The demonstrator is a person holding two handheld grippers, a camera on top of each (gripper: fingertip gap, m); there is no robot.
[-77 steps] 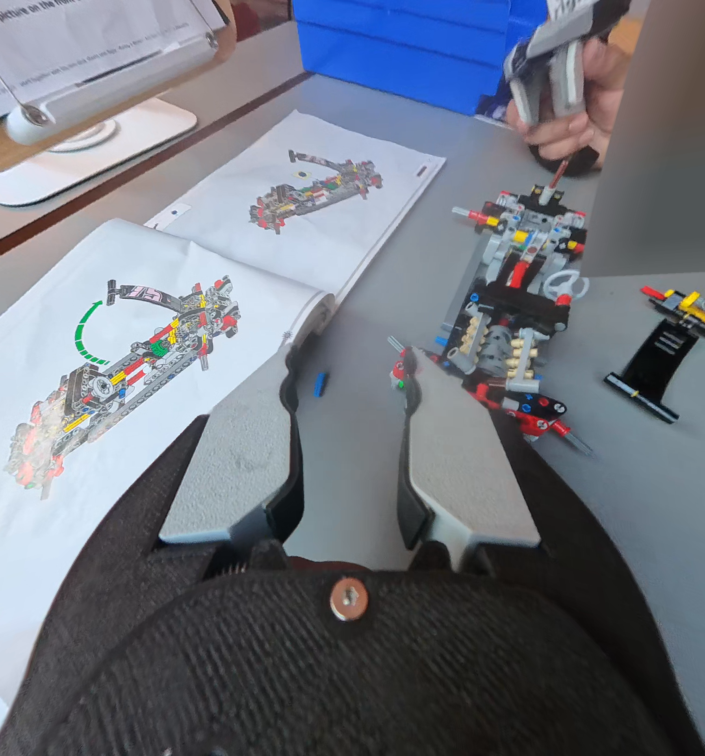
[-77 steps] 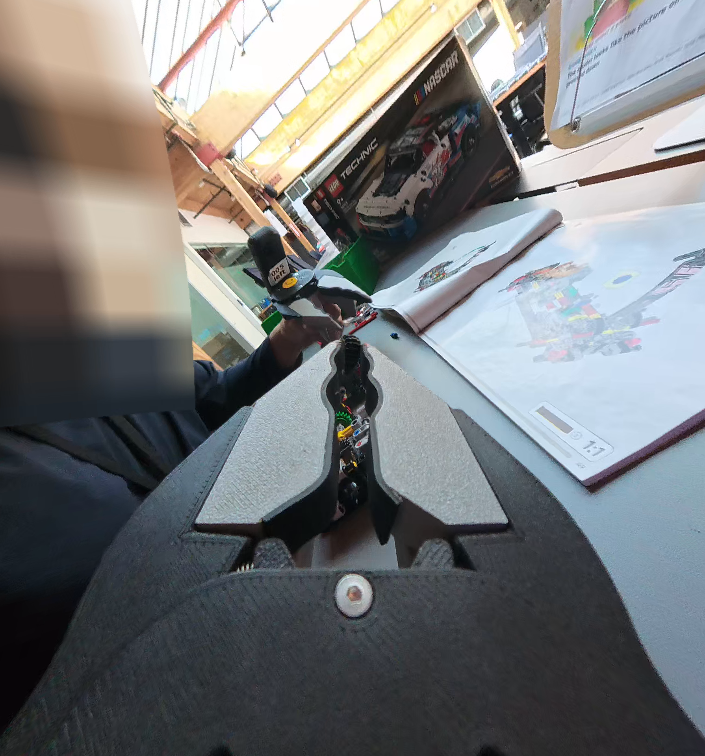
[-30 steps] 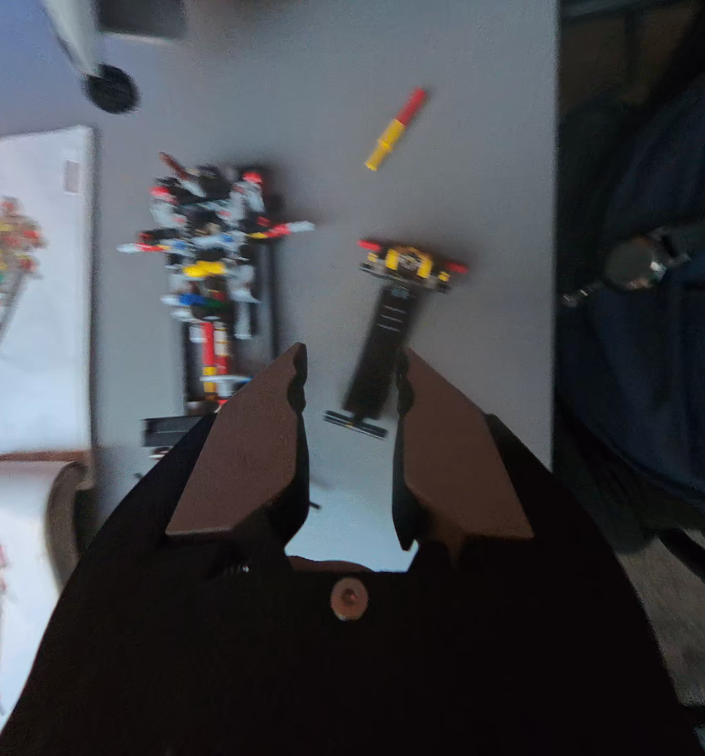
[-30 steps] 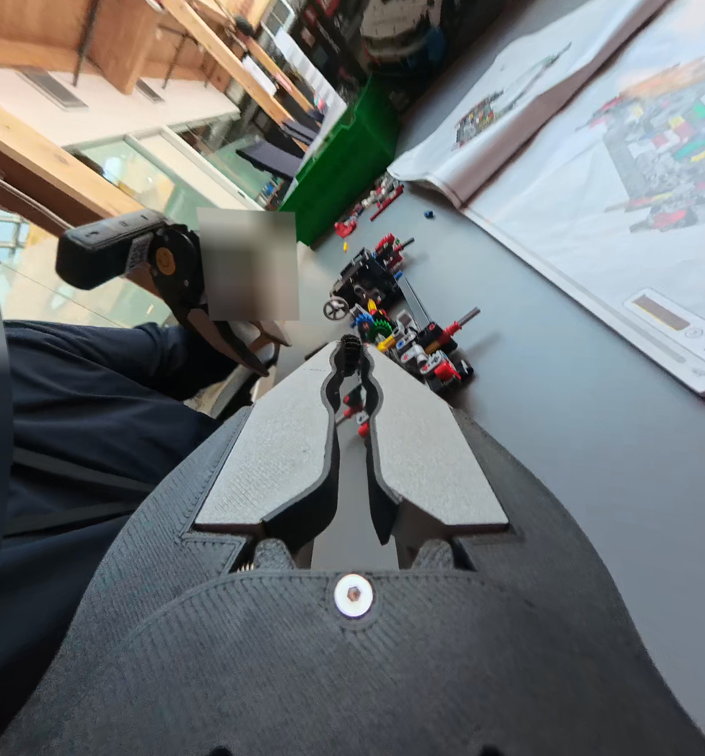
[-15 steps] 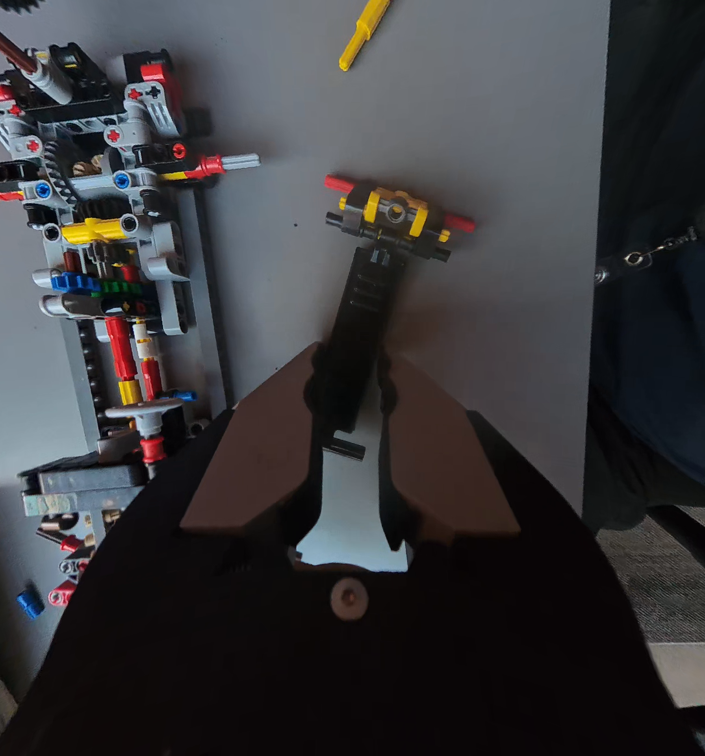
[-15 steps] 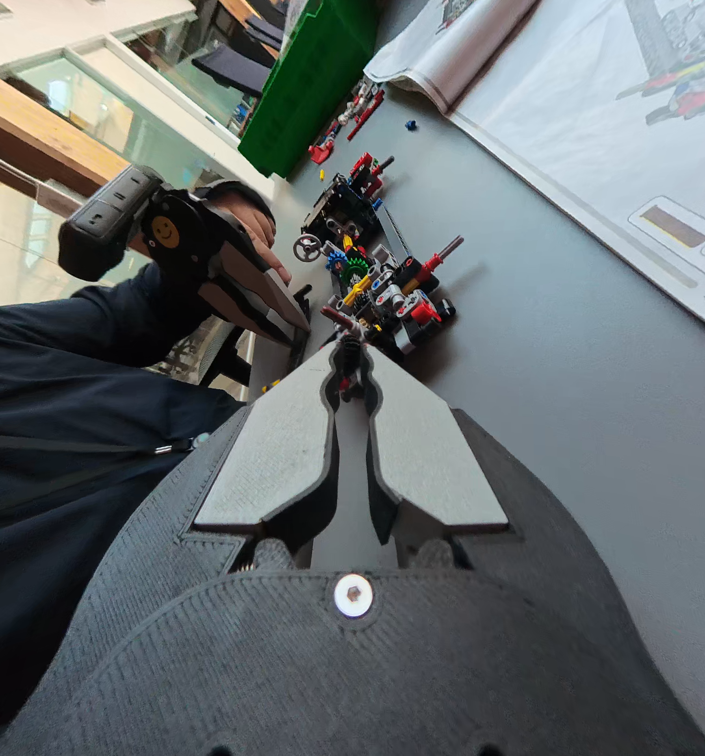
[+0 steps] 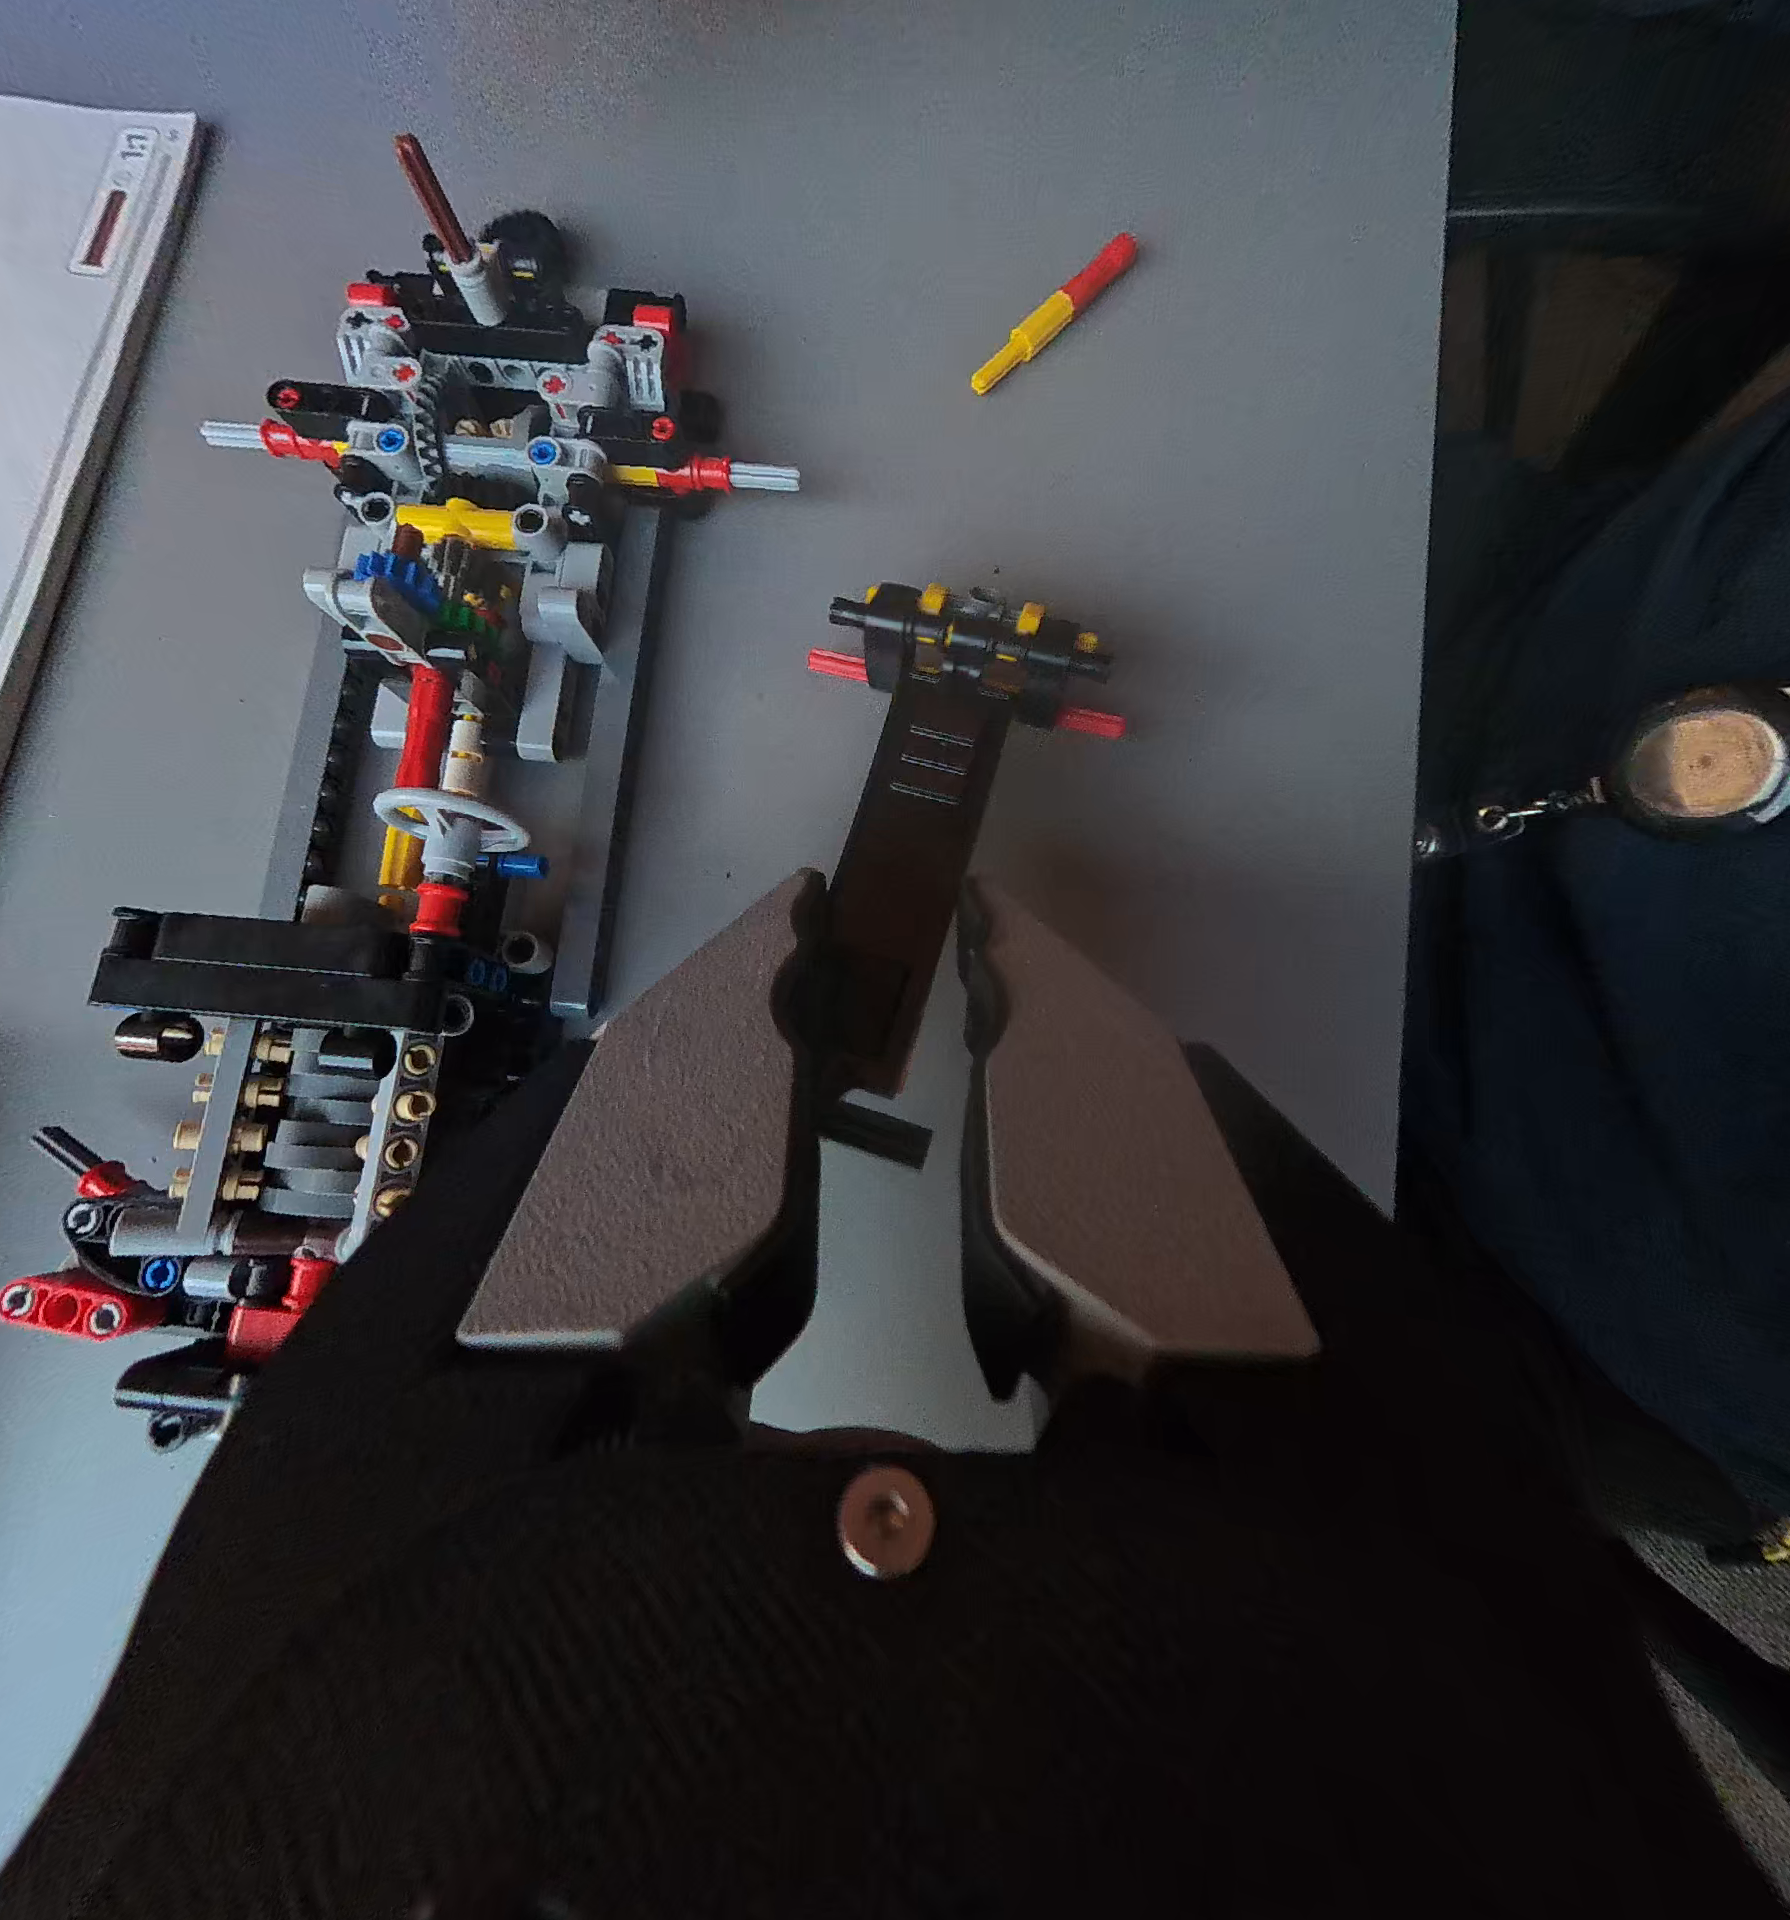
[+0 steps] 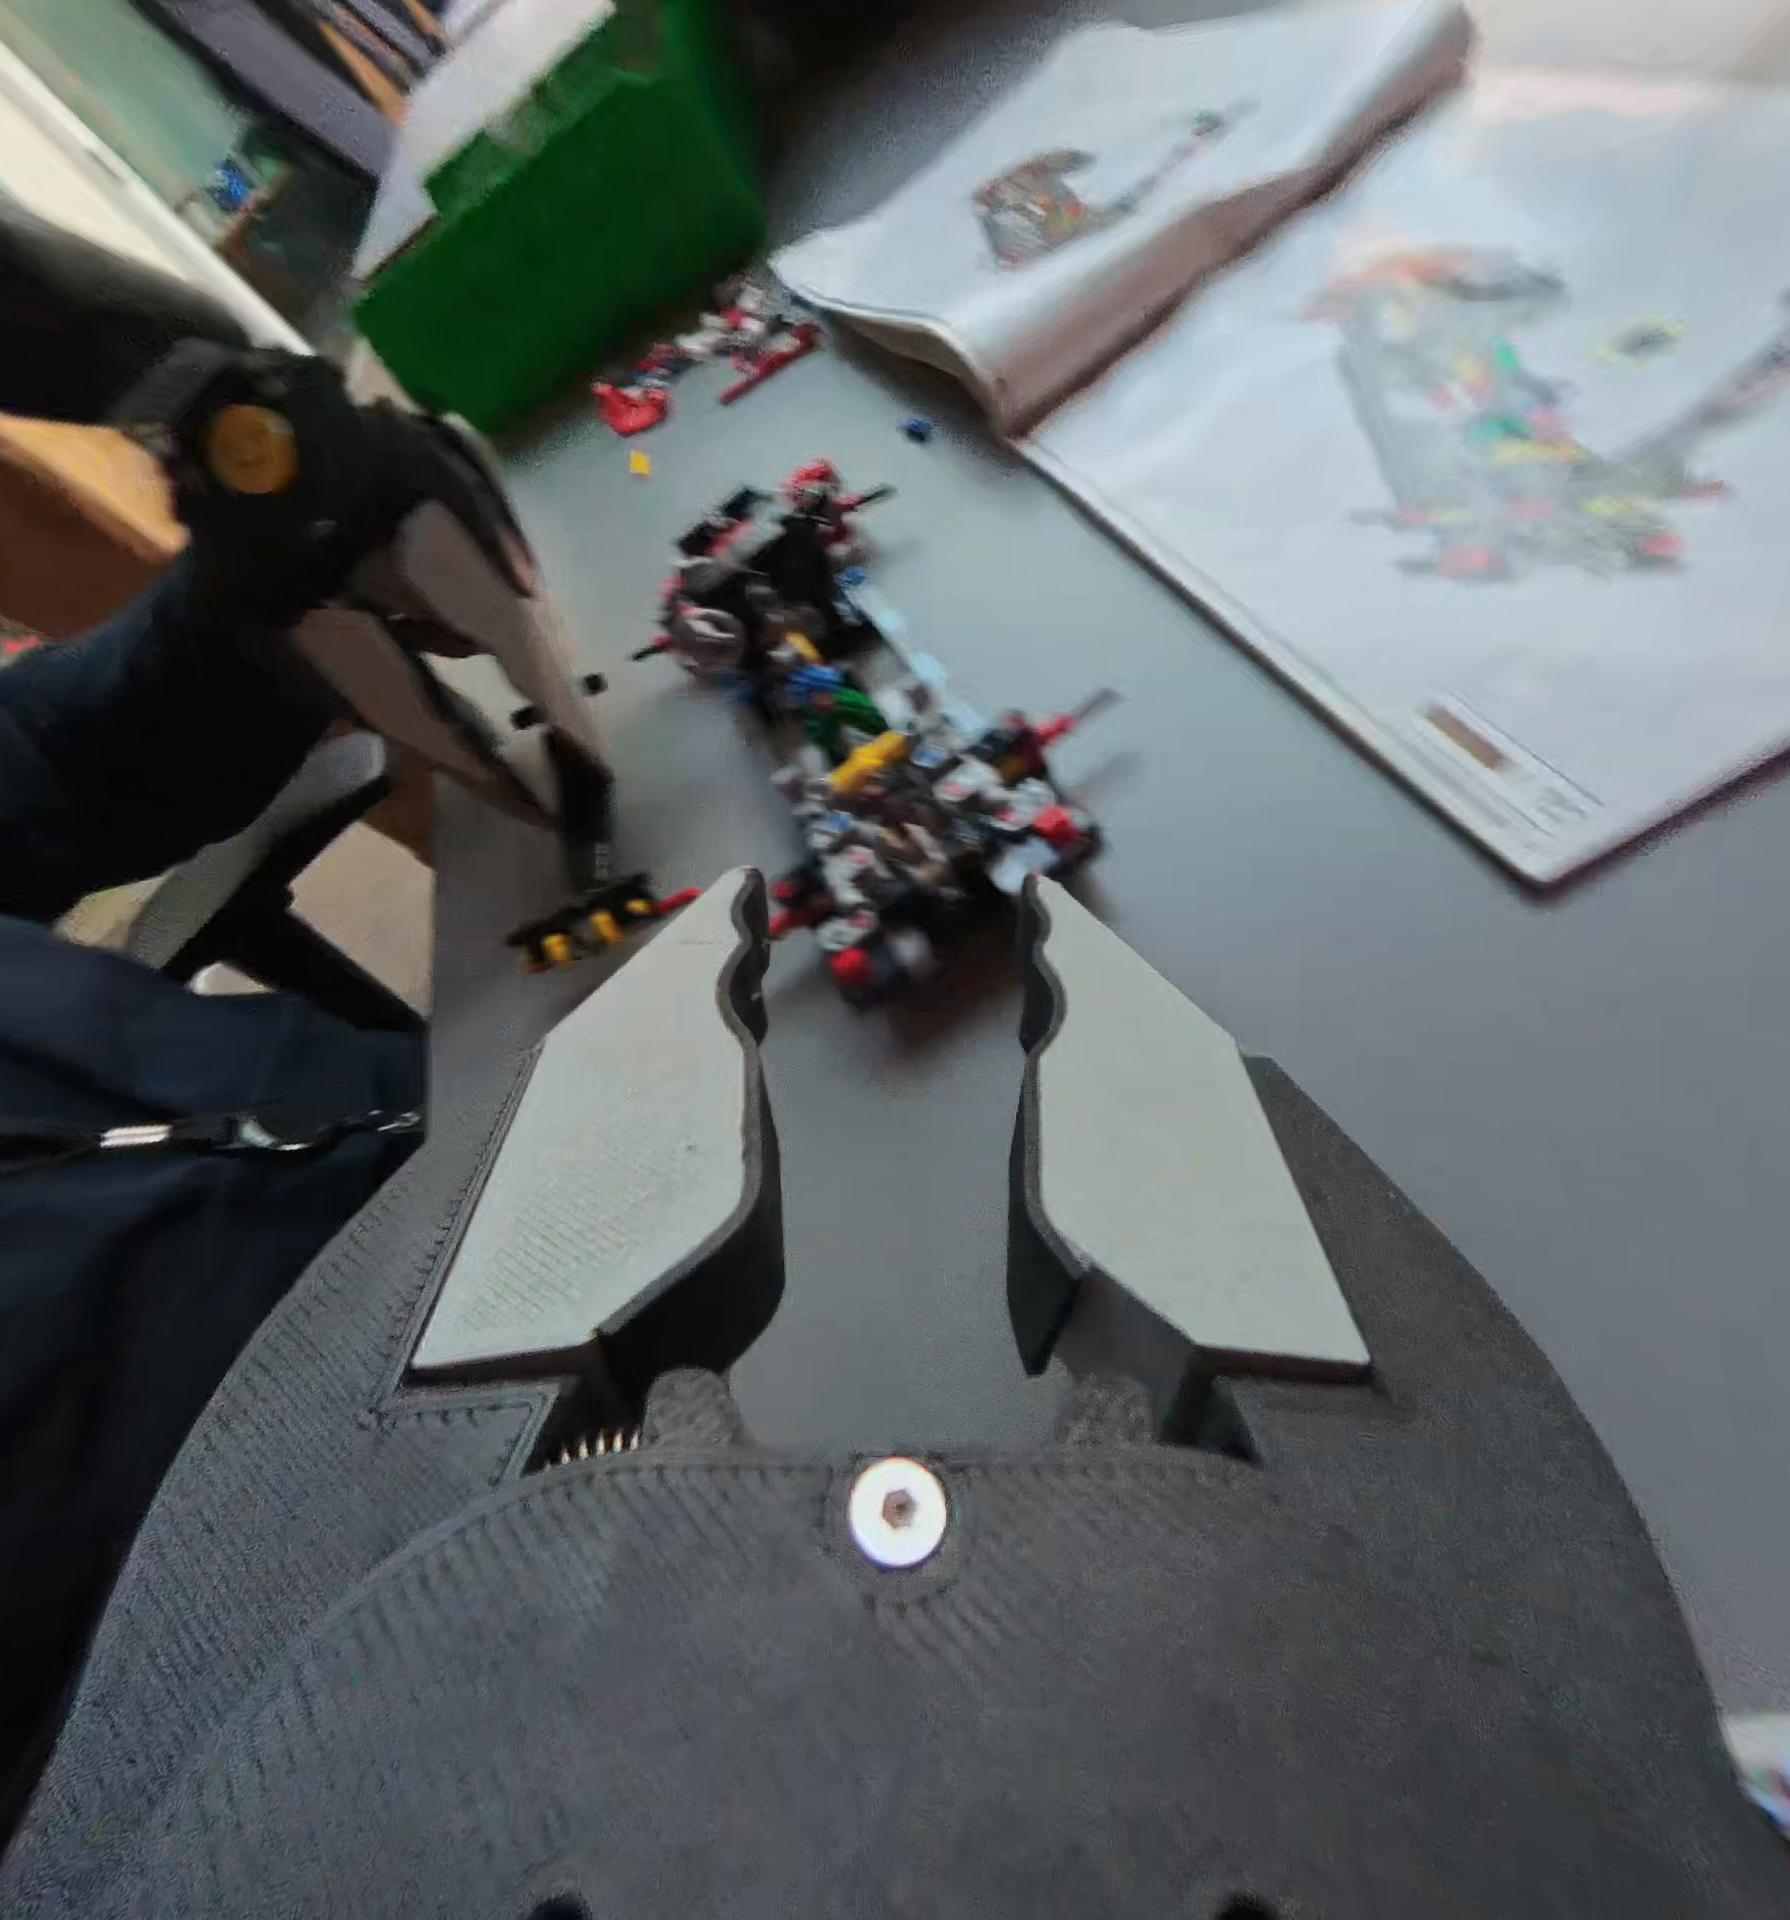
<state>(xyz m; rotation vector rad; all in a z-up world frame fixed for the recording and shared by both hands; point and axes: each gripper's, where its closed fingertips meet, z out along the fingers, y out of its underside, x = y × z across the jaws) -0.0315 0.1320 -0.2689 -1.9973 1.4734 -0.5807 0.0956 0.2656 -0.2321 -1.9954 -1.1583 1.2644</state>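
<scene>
In the left wrist view, an open instruction booklet [image 7: 49,343] lies at the upper left edge on the grey tabletop [image 7: 1234,499]. Right of it sits a half-built toy car frame [image 7: 455,748]. At centre, the left hand-held gripper [image 7: 886,935] pinches the black arm of a small brick piece [image 7: 938,790] with a yellow-studded crossbar. A yellow-and-red pin [image 7: 1057,312] lies upper right. In the right wrist view, the right hand-held gripper [image 8: 891,935] is spread with nothing between its fingers, just before the frame.
</scene>
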